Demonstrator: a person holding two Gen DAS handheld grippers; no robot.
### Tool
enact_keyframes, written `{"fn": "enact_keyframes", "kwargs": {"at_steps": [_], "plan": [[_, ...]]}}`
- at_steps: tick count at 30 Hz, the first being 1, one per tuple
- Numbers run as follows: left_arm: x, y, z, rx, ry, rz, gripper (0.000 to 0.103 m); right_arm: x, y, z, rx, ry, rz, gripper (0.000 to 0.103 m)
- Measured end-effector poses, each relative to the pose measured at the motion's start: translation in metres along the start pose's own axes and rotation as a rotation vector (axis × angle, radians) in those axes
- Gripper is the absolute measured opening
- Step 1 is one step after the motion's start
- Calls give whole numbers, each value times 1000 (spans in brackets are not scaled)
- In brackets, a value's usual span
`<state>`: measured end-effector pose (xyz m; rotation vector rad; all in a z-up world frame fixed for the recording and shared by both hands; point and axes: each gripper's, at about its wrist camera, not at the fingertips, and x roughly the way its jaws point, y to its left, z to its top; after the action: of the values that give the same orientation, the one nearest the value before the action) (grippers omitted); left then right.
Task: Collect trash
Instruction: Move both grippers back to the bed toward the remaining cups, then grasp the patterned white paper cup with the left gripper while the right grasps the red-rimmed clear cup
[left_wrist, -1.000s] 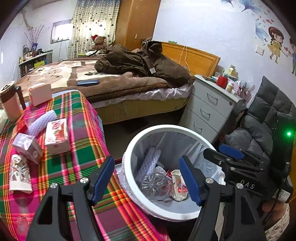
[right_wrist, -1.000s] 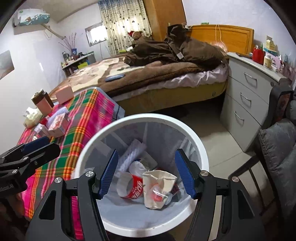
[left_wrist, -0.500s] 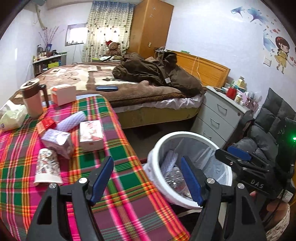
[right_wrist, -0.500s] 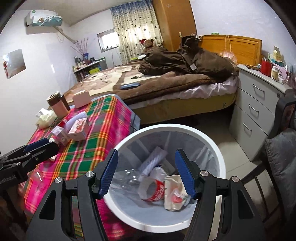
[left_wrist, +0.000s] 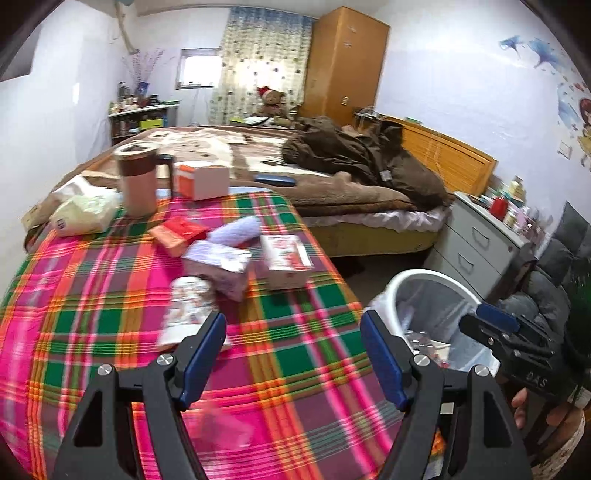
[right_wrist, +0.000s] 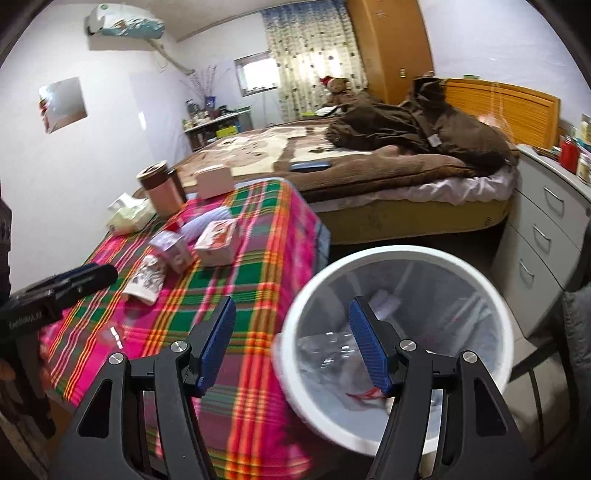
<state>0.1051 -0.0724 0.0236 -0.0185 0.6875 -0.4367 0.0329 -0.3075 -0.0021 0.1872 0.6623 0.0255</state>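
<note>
The round white plastic waste bin with a clear liner (right_wrist: 399, 258) stands on the floor just off the near right corner of the worktop, between it and the grey drawer chest (right_wrist: 546, 236). It already holds some rubbish: a crushed clear plastic bottle (right_wrist: 328, 347) and a scrap of red-and-white packaging (right_wrist: 364, 395) lie at the bottom, so I would say part of the collecting is done.

A good deal looks left. On the worktop with its pink, green and orange plaid cloth (left_wrist: 295, 362) a printed paper cup lies on its side (left_wrist: 190, 306) nearest the front edge, and behind it, toward the middle, sit a pale lilac carton (left_wrist: 218, 264), a white-and-red small box (left_wrist: 286, 260), a flat red packet (left_wrist: 177, 230) and a lilac foam sleeve (left_wrist: 236, 230). Toward the far left corner are a crumpled pale yellow bag (left_wrist: 83, 214) and a brown-lidded pink jug (left_wrist: 136, 181); whether those count as trash I cannot tell.

The left gripper (left_wrist: 293, 354) hangs over the front of the worktop, jaws parted and empty, the cup just beyond its left finger. The right gripper (right_wrist: 291, 343) is released too, carrying nothing, poised over the gap between worktop edge and bin rim.
</note>
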Motion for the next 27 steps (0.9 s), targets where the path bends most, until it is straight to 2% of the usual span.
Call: {"fn": "enact_keyframes", "kwargs": {"at_steps": [12,22,27], "plan": [[-16,71,-5,-87,-10,70,77,24,57,-15,-83,73,145,65],[-10,107,-16,-94,39,97,78,43,106,-31,-167,141,247,65],[1,116,-15,-77,81,77,78,56,129,-44,-235,192,294,65]]}}
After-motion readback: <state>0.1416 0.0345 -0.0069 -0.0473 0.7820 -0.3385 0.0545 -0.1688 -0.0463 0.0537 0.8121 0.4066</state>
